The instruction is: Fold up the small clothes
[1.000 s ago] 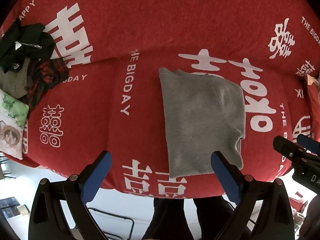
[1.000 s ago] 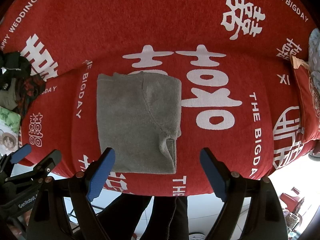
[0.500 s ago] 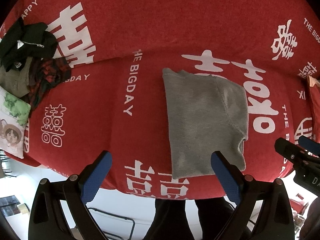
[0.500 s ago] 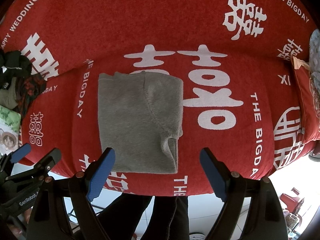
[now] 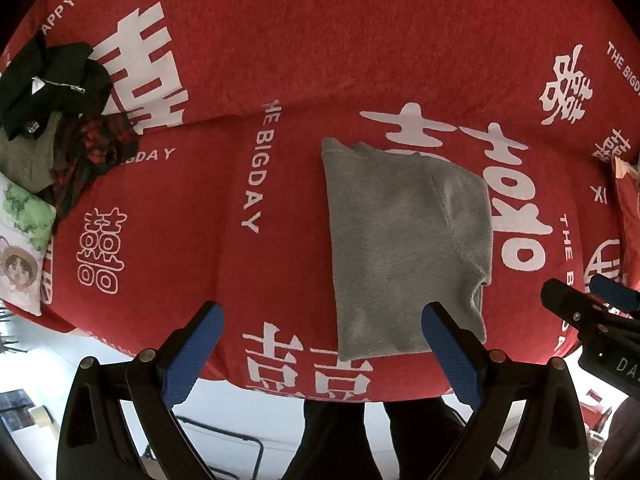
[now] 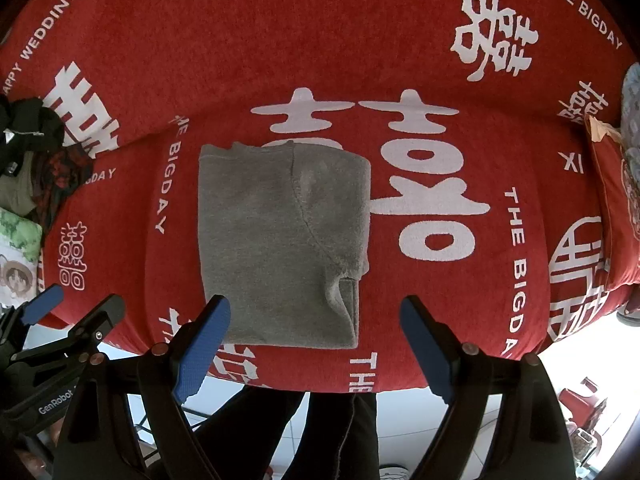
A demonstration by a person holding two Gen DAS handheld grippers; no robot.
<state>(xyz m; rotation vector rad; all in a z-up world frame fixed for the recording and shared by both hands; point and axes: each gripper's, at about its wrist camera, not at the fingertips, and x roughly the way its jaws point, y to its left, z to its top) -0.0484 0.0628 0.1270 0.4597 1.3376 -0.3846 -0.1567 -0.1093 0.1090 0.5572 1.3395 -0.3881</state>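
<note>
While folded grey garment [image 5: 404, 248] lies flat on red cover [image 5: 280, 60] | left tool [image 5: 322, 340] wide open, empty | right tool [image 6: 316, 334] likewise.

Red wedding-print sofa cover over a pale tiled floor

A red cover [image 5: 304, 60] printed with white double-happiness characters and the words "THE BIGDAY" and "HAPPY WEDDING" fills the view ahead, draped over a seat and a backrest rising beyond it. Far to the left lie a heap of dark clothes [image 5: 52, 92] and a cushion with a cartoon face [image 5: 22, 248]; at the far right edge sits a red cushion [image 6: 616, 208]. Below the near edge of the seat shows a bright white floor [image 6: 404, 416], glaring at the right, with a thin black metal frame [image 5: 224, 436] standing on it.
</note>
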